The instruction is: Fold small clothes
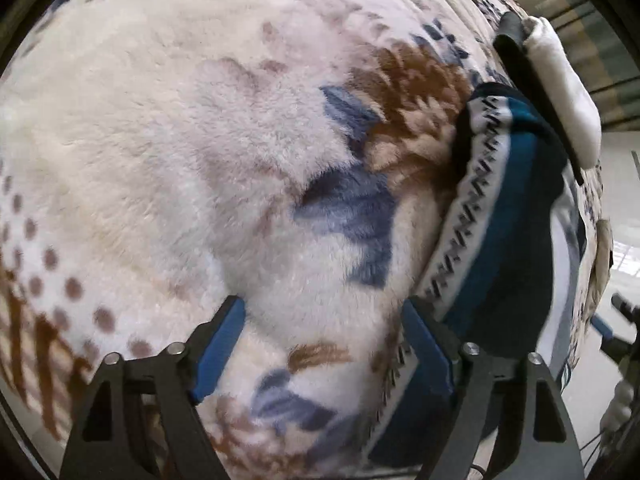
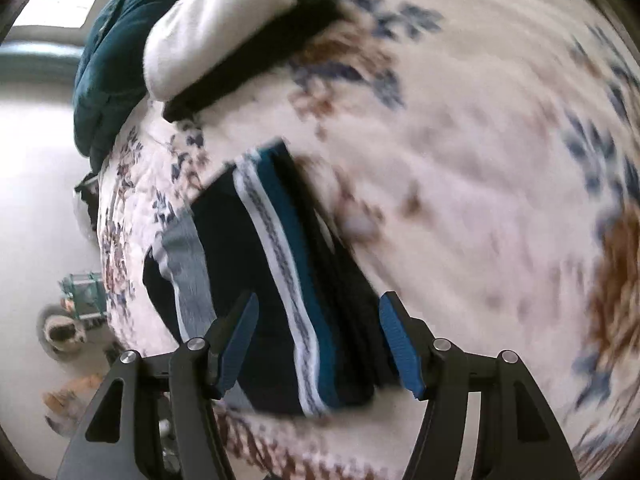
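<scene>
Blanket [image 1: 200, 160]: fluffy floral fleece, under both your grippers.
Folded garment [image 2: 280, 280]: dark, teal and white stripes, lies on blanket below your right gripper [image 2: 318, 344]; just right of your left gripper [image 1: 324, 352].
White-black item [image 2: 224, 32]: beyond garment, well past the fingers.
Fingers: both pairs released, nothing gripped.

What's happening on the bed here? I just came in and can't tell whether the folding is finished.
A person with a handheld gripper in each hand is folding small clothes on a fleece floral blanket. A dark navy and teal striped garment lies folded near the blanket's edge. The right gripper hangs over it with jaws open, holding nothing. The left gripper is open too, over bare blanket beside the garment. A folded white and black piece lies further along.
</scene>
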Available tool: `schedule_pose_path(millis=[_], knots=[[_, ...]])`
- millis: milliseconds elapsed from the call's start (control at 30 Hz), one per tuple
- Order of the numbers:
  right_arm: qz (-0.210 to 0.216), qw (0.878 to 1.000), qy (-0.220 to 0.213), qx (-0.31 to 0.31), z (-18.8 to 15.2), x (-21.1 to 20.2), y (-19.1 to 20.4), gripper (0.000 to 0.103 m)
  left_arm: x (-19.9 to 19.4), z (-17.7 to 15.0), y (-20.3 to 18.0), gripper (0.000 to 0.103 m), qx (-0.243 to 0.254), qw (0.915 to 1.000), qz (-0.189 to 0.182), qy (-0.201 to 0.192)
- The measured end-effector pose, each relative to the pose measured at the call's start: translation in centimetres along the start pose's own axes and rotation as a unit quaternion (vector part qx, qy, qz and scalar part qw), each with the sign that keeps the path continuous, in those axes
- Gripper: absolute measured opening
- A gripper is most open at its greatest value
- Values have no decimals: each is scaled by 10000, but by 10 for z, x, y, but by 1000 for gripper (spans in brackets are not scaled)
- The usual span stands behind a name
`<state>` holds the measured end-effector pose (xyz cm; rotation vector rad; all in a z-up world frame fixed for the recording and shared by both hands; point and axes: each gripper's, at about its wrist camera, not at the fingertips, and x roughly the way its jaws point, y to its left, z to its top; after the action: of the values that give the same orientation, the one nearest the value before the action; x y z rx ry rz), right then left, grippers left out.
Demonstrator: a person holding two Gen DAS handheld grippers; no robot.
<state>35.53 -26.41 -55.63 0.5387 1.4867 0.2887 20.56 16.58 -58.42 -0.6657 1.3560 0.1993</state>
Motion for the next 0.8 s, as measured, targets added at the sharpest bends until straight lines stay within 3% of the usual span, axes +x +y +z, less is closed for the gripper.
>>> schedule_pose_path(millis=[67,200,267,300,333,367,433,533,567,600,667,800], knots=[[-22,9995,-99,-283,22,10,18,65,8,4,3,103,-117,9996,-256,-5],[-236,9959,-72,-876,59,48,49,65,9,3,10,103,-666,9969,-253,-323],[-321,9944,46,-1003,70,69,55,65,7,7,9,103,-646,9978,-131,-44],[-328,9939,125,-1048,73,79,59,59,-2,10,6,101,-703,9975,-62,-16],[-275,9937,152,-1071,75,85,61,27,-13,13,3,100,-747,9969,-143,-191],[-249,9936,97,-1095,74,86,64,7,-23,19,-2,100,-747,9960,-300,-382],[-286,9925,-116,-1182,72,81,71,4,-41,29,-19,100,-589,9932,-802,-597],[-193,9934,-358,-1074,71,64,73,4,-38,53,-44,100,-349,9911,-1183,-509],[-136,9938,-367,-1037,72,59,72,4,-31,62,-51,88,-299,9905,-1270,-442],[-132,9938,-399,-1027,73,55,72,4,-21,71,-57,62,-278,9906,-1293,-354],[-167,9937,-370,-1049,74,54,71,4,0,86,-71,35,-236,9899,-1395,-79],[-263,9934,-328,-1070,76,53,68,4,11,107,-81,25,-103,9905,-1373,-44]])
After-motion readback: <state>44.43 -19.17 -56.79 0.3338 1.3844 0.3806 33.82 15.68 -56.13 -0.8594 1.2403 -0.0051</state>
